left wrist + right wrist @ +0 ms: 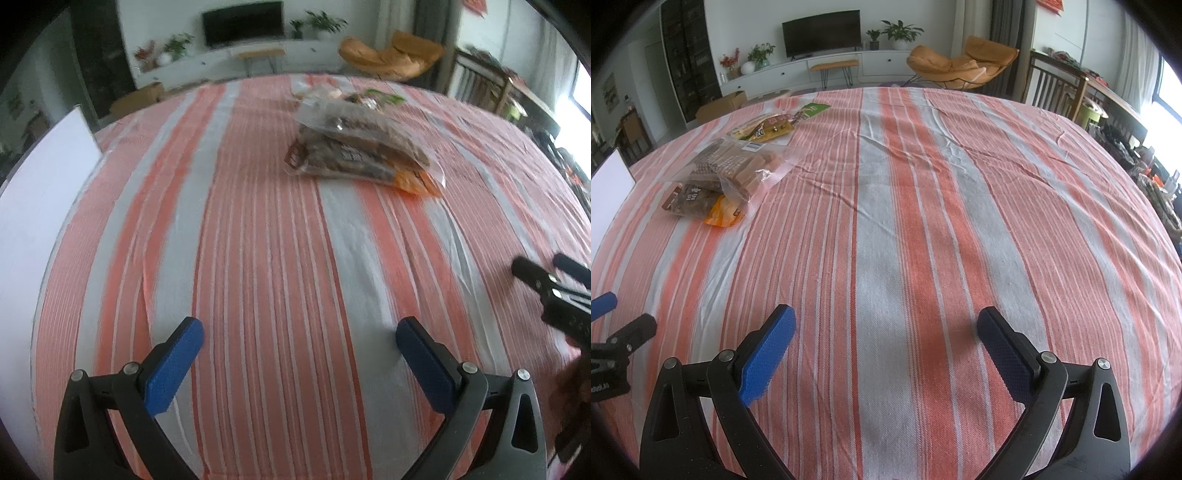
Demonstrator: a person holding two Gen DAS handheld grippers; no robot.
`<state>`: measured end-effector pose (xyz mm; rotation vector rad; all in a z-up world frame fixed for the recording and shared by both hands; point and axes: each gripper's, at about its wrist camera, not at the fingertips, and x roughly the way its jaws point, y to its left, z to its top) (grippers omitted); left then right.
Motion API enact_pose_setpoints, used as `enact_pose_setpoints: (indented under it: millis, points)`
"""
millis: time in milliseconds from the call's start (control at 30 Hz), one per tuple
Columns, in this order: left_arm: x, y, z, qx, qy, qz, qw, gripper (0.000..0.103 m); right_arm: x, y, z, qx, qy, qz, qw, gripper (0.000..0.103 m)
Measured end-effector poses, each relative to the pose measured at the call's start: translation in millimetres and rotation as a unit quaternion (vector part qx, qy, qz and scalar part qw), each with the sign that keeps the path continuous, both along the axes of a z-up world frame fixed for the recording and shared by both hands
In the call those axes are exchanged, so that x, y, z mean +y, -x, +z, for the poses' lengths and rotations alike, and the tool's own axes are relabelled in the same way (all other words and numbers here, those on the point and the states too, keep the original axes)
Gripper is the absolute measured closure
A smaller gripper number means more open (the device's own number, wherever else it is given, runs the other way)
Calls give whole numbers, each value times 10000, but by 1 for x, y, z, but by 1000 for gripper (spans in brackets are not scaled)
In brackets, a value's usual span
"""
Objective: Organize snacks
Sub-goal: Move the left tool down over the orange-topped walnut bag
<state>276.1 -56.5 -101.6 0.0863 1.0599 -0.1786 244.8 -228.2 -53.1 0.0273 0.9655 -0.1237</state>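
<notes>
L gripper (pixel 299 332) fingers wide apart, empty, over striped tabletop (pixel 258 221) | R gripper (pixel 886 325) same, nothing held | snack bags (pixel 354 147) piled far side, well apart | likely light, crinkly, slippery film; pinch sealed edge

Ahead of your left claw (pixel 299 354), its jaws spread wide, the orange-and-grey striped cloth on the tabletop (pixel 258 229) lies bare up to the heap of clear plastic snack bags (pixel 354 147) at about 1 o'clock. A flat white board (pixel 40 206) stands along the edge at 10 o'clock and closes off that side. Your right claw (pixel 546 269) sits near at 3 o'clock. In the right wrist view, the right claw's wide-open jaws face bare cloth from 12 through 3 o'clock; the snack bags (pixel 731 173) sit at 10 o'clock, with flat green-and-yellow packets (pixel 775 123) just beyond.
</notes>
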Motion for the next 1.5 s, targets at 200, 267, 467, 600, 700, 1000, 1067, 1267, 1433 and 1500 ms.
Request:
enact_pose_setpoints:
  millis: [200, 267, 467, 600, 700, 1000, 1067, 1267, 1433, 1500]
  points:
    - [12, -13, 17, 449, 238, -353, 9981, 0, 1, 0, 0, 1, -16, 5, 10000, 1]
    - [18, -25, 33, 321, 458, -304, 9980, 0, 1, 0, 0, 2, -10, 4, 10000, 1]
    - [1, -86, 54, 164, 486, -277, 9983, 1, 1, 0, 0, 6, 3, 3, 10000, 1]
    - [-33, -138, 61, 194, 559, -305, 9978, 1, 1, 0, 0, 6, 3, 3, 10000, 1]
    - [-49, -180, 48, 397, 251, 4, 9989, 1, 1, 0, 0, 6, 5, 3, 10000, 1]
    - [-94, -142, 33, 681, 970, -1333, 9840, 54, 1, 0, 0, 5, 5, 3, 10000, 1]
    - [-94, -116, 35, 825, 1044, -1867, 9734, 54, 1, 0, 0, 6, 4, 3, 10000, 1]
    - [-60, -84, 59, 419, 330, -2155, 9751, 20, 1, 0, 0, 6, 5, 3, 10000, 1]
    - [-45, -102, 65, 429, -109, -2428, 9691, 20, 1, 0, 0, 6, 4, 3, 10000, 1]
    - [-50, -105, 58, 435, -426, -2700, 9609, 20, 1, 0, 0, 6, 5, 3, 10000, 1]
